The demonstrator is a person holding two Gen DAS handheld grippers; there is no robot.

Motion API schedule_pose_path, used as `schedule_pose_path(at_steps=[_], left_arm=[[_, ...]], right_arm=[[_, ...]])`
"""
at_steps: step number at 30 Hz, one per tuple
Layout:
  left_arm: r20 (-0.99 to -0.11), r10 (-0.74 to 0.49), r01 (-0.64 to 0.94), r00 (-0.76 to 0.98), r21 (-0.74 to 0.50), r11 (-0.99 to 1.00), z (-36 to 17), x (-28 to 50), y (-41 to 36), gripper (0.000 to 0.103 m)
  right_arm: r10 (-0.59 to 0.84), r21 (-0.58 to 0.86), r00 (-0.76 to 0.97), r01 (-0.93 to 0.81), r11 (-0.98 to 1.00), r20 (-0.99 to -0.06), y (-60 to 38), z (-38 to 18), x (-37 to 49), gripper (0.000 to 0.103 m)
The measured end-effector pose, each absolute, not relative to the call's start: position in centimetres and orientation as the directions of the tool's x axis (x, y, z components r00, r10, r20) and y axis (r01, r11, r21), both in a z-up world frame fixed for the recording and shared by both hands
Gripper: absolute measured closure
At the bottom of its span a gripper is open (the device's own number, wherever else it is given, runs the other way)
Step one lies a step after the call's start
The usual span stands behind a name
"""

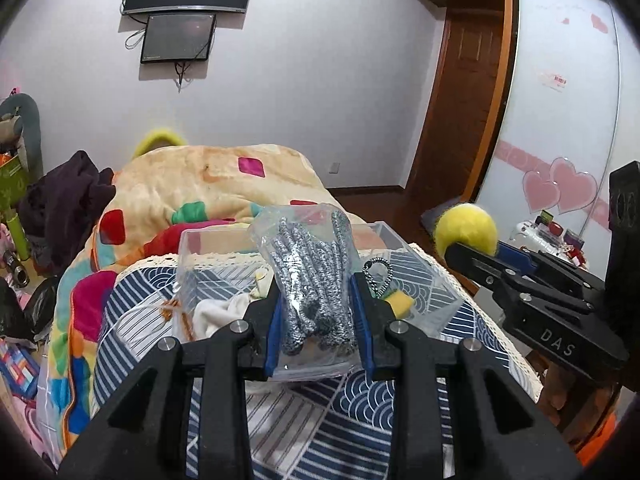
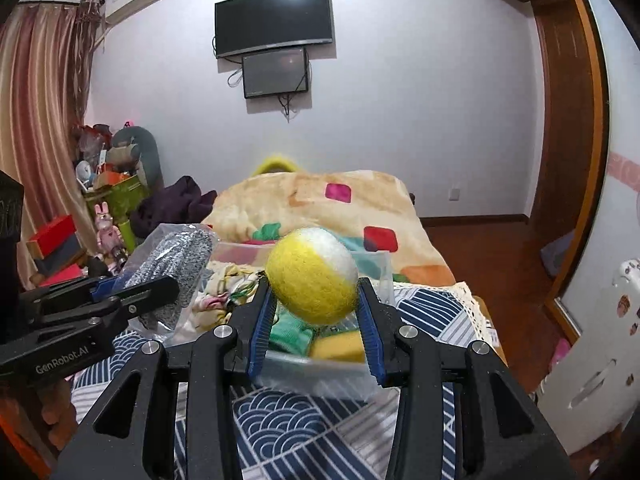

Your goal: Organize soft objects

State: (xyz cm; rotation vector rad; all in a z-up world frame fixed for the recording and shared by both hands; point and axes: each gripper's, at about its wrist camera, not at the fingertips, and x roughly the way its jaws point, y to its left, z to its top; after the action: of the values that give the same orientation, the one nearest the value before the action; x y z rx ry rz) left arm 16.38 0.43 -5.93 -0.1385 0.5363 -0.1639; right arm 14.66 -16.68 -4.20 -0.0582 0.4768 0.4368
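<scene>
My left gripper (image 1: 318,280) is shut on a clear plastic bag of silver-grey knitted stuff (image 1: 310,272), held above a clear plastic box (image 1: 190,256) on the patterned table. My right gripper (image 2: 316,292) is shut on a yellow and white felt ball (image 2: 314,276), held over the same box (image 2: 372,268). The box holds a white cloth (image 1: 220,314), a yellow sponge (image 2: 340,346), a green cloth (image 2: 290,332) and a black-and-white cord loop (image 1: 378,276). The right gripper with the ball (image 1: 466,230) shows at right in the left wrist view. The left gripper with the bag (image 2: 176,272) shows at left in the right wrist view.
The box sits on a blue and white patterned tablecloth (image 1: 320,420) with a lace edge. Behind it lies a bed with a colourful blanket (image 1: 208,184) and dark clothes (image 1: 64,200). Clutter stands at the left (image 2: 108,184). A wooden door (image 1: 452,100) and wardrobe are at right.
</scene>
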Motion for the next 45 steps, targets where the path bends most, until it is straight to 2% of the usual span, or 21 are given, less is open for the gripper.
schedule_pose_path(at_steps=[17, 20, 23, 25, 28, 36, 45], left_arm=[[-0.614, -0.219, 0.12, 0.758, -0.2, 0.973, -10.3, 21.9, -0.6, 0.072], [-0.622, -0.221, 0.112, 0.751, -0.21, 0.971, -10.6, 21.9, -0.5, 0.068], [-0.627, -0.237, 0.112, 0.742, -0.232, 0.966, -10.8, 21.7, -0.1, 0.058], [-0.625, -0.231, 0.11, 0.746, -0.226, 0.968, -10.7, 21.3, 0.0, 0.057], [-0.612, -0.223, 0.118, 0.759, -0.207, 0.971, -10.3, 20.2, -0.1, 0.05], [-0.557, -0.214, 0.113, 0.802, -0.21, 0.971, -7.9, 17.5, 0.8, 0.049], [-0.416, -0.155, 0.103, 0.896, -0.143, 0.984, -2.5, 12.6, 1.2, 0.049]], right_arm=[[0.364, 0.077, 0.706, -0.403, 0.912, -0.608, -15.7, -8.5, 18.1, 0.065], [0.356, 0.076, 0.702, -0.397, 0.915, -0.617, -15.9, -8.8, 18.1, 0.065], [0.358, 0.075, 0.691, -0.404, 0.912, -0.628, -16.1, -8.8, 18.1, 0.064], [0.355, 0.068, 0.692, -0.406, 0.911, -0.628, -16.1, -8.6, 17.9, 0.057], [0.363, 0.074, 0.696, -0.408, 0.91, -0.619, -16.6, -8.3, 17.5, 0.05], [0.374, 0.07, 0.728, -0.412, 0.909, -0.574, -17.4, -6.6, 16.2, 0.05], [0.409, 0.044, 0.812, -0.431, 0.901, -0.417, -17.9, -1.5, 12.9, 0.05]])
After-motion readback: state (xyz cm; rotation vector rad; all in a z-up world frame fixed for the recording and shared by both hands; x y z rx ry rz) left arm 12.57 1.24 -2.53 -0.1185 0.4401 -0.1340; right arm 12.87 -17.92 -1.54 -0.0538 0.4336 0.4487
